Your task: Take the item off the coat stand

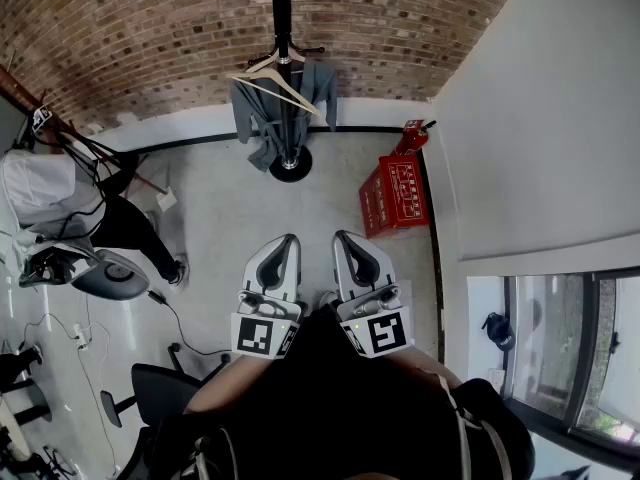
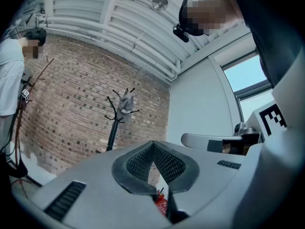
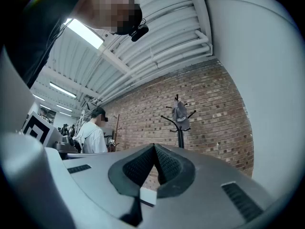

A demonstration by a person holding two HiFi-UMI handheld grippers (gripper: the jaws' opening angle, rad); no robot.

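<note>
Left gripper [image 1: 289, 240]: jaws pressed together, nothing between | right gripper [image 1: 343, 236]: just beside it, likewise closed and empty, both near the person's body | grey garment [image 1: 262, 118]: hangs with a wooden hanger [image 1: 287, 87] on the black coat stand [image 1: 282, 13], far, against the brick wall [image 1: 150, 38] | red crate [image 1: 398, 196]: right of stand, on floor.

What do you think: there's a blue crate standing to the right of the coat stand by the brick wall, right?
Not quite. The crate is red, not blue. The rest holds: in the head view it stands to the right of the coat stand, which is by the brick wall.
</note>
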